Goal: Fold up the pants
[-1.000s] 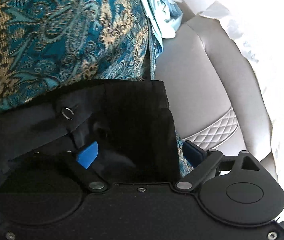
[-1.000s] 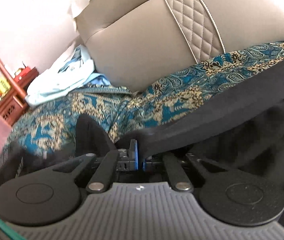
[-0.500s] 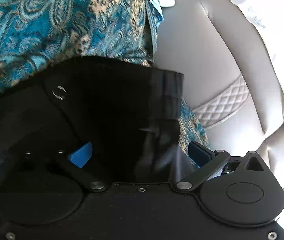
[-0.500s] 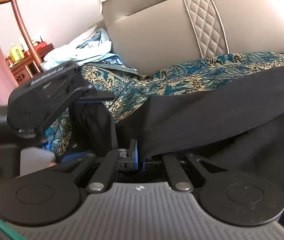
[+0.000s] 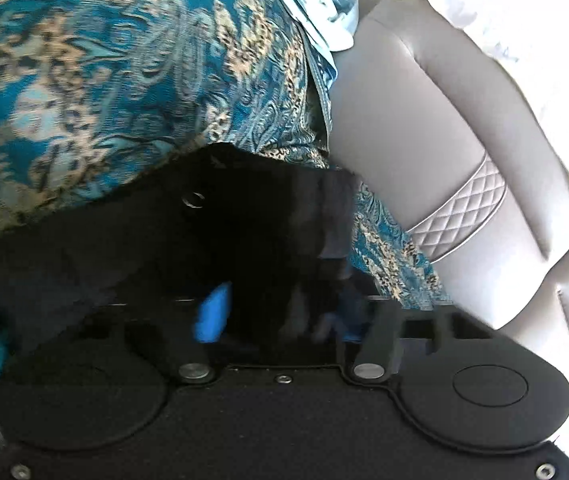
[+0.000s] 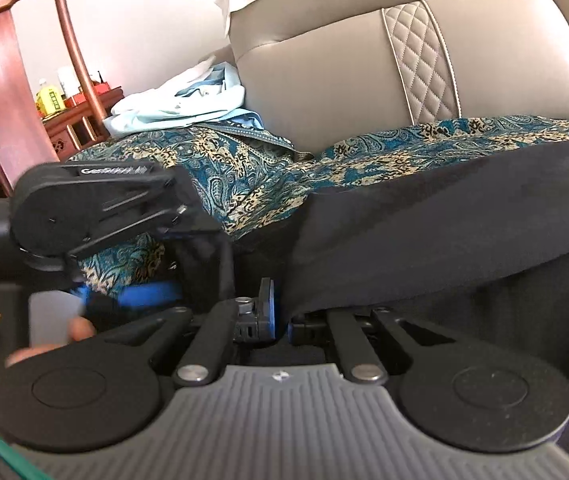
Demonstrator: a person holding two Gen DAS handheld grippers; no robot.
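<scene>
Black pants [image 5: 244, 232] lie on a teal patterned sofa cover [image 5: 104, 80]. In the left wrist view their waistband corner with a metal button [image 5: 193, 200] lies between my blue pads. My left gripper [image 5: 280, 312] has its jaws partly closed around the fabric, with a gap still between the pads; it also shows in the right wrist view [image 6: 96, 216]. My right gripper [image 6: 282, 316] is shut on the edge of the black pants [image 6: 444, 240], which stretch to the right.
A beige leather sofa back [image 6: 344, 60] with a quilted stripe stands behind. A pile of light blue clothes [image 6: 180, 100] lies on the seat's far left. A red wooden chair [image 6: 8, 60] and a cabinet [image 6: 80, 120] stand left of the sofa.
My left gripper's jaws have narrowed around the waistband corner. The left gripper has come into the right wrist view and moved closer. My right gripper has stayed shut on the pants.
</scene>
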